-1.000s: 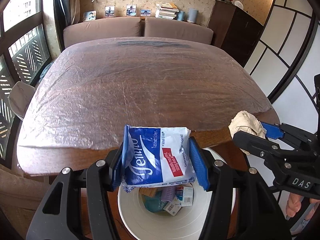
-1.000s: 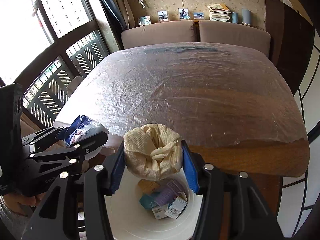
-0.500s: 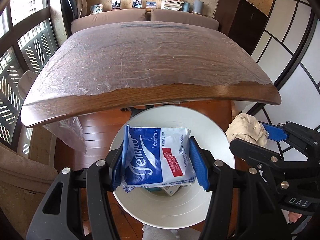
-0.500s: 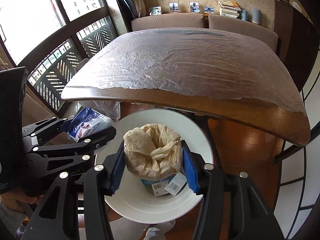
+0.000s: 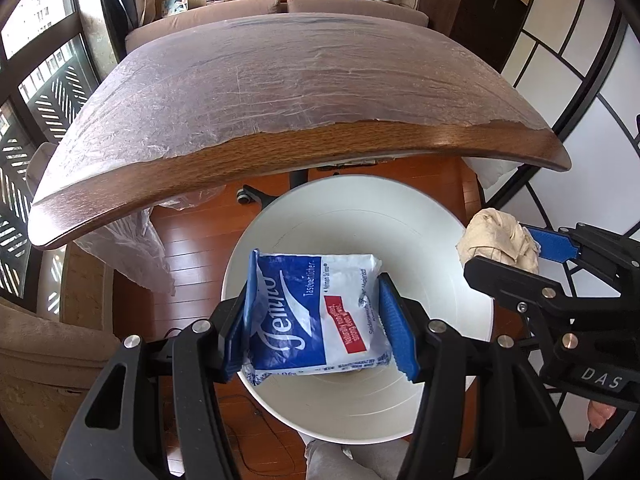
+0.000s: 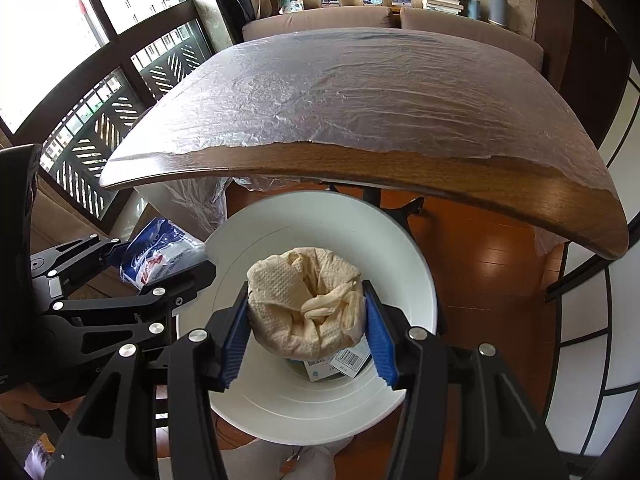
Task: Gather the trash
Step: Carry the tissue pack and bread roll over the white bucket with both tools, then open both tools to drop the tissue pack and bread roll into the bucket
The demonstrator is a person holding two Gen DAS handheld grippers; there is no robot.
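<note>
My left gripper (image 5: pixel 320 316) is shut on a blue and white tissue packet (image 5: pixel 316 312) and holds it over the open white bin (image 5: pixel 452 248). My right gripper (image 6: pixel 306 320) is shut on a crumpled beige paper towel (image 6: pixel 304 304), also above the white bin (image 6: pixel 400 248). In the left wrist view the right gripper (image 5: pixel 516 252) with the towel (image 5: pixel 496 240) sits over the bin's right rim. In the right wrist view the left gripper (image 6: pixel 160 256) with the packet (image 6: pixel 160 256) sits at the bin's left rim. Small cartons (image 6: pixel 340 364) lie in the bin's bottom.
The wooden table (image 5: pixel 280 152), covered with clear plastic film, overhangs just beyond the bin. A table base with castors (image 5: pixel 256 196) stands on the wooden floor behind the bin. Loose plastic film (image 5: pixel 132 240) hangs at the table's left. A sofa and windows lie on the left.
Both grippers have pulled back and away from the table, so the bin's full opening now shows below them. Both still hold their items.
</note>
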